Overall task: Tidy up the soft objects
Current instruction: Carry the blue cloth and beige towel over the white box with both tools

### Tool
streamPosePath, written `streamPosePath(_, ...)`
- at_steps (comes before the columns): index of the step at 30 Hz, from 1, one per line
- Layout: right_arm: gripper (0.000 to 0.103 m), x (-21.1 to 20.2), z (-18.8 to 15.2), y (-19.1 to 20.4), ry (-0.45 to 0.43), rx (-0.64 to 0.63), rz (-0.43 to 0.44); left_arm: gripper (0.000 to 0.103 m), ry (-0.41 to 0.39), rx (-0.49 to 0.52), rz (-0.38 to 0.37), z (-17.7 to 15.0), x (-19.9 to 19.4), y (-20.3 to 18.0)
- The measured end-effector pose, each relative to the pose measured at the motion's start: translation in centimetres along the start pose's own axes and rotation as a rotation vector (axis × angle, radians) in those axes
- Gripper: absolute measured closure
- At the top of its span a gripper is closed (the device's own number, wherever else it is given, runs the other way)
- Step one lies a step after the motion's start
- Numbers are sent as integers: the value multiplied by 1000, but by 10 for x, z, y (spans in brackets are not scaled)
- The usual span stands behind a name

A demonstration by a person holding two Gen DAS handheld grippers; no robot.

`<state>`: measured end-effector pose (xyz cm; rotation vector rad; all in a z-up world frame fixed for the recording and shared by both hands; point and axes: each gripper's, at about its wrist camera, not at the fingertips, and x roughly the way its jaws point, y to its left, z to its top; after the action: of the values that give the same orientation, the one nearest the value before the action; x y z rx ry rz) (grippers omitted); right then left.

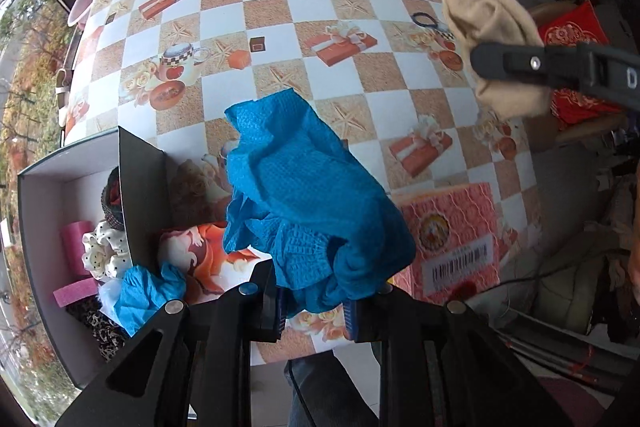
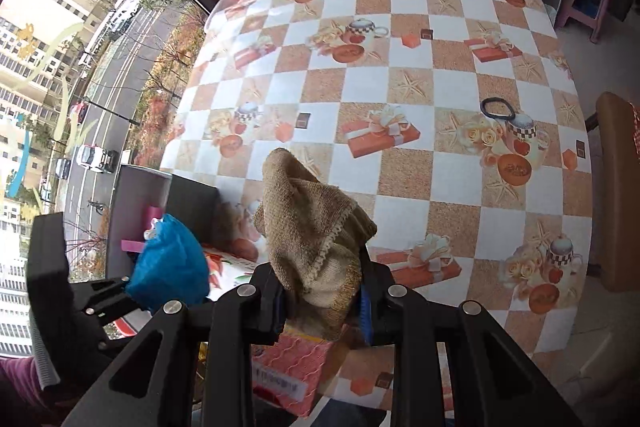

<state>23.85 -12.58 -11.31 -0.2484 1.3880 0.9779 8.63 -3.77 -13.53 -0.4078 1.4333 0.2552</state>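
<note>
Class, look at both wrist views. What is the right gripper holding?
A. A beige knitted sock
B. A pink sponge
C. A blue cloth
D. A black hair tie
A: the right gripper is clamped on the beige knitted sock, lifted clear of the table; the blue cloth hangs from the left gripper instead.

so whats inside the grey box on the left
The grey box holds a pink foam piece, a white dotted scrunchie, a dark woven item, blue cloth and leopard fabric. Its black flap hides the rest.
</note>
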Motion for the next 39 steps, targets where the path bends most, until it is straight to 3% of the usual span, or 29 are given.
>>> streamPosePath(5,74,-23,-20,31,-25,3,20,79,-9,76,-25,-25,-10,-11)
streamPosePath(11,74,-22,-55,57,-16,51,42,79,-48,104,-53,-41,-24,-9)
streamPosePath(26,74,-2,-96,108,49,33,-14,79,-182,-5,-45,-63,-59,43)
streamPosePath(39,74,8,-103,136,61,8,-21,79,-197,-67,-43,-80,-64,73)
